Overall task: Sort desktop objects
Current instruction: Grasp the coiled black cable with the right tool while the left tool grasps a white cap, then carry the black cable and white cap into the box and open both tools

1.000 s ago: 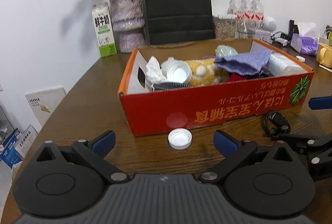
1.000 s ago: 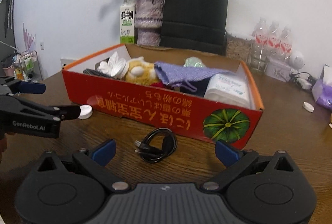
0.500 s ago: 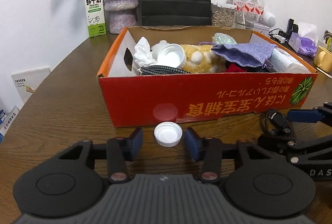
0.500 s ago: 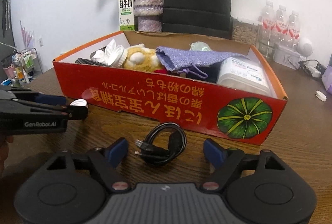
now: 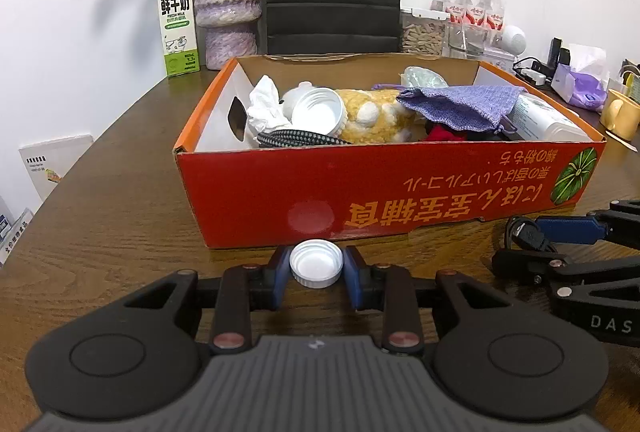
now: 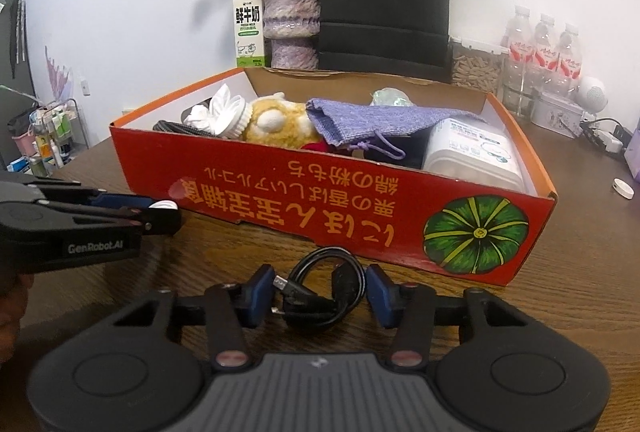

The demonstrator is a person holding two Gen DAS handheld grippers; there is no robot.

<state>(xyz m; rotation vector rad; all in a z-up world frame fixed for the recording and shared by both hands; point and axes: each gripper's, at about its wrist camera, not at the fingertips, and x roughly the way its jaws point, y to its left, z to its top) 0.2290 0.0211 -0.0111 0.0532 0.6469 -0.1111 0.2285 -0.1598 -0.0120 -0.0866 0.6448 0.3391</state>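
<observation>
Two tongs angle down at the tabletop (image 5: 100, 216) before the red box (image 5: 380, 187). Left tongs (image 5: 316, 270), just closing, pinch a white cap (image 5: 316, 264). Right tongs (image 6: 320, 294), closing, straddle a black cable (image 6: 324, 292), pads not yet pressing.

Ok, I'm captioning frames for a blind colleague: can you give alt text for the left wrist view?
The left gripper has just closed its blue pads on a white bottle cap lying on a wooden table, right before a red cardboard box full of oddments. At right, the right gripper reaches a black cable.
</observation>
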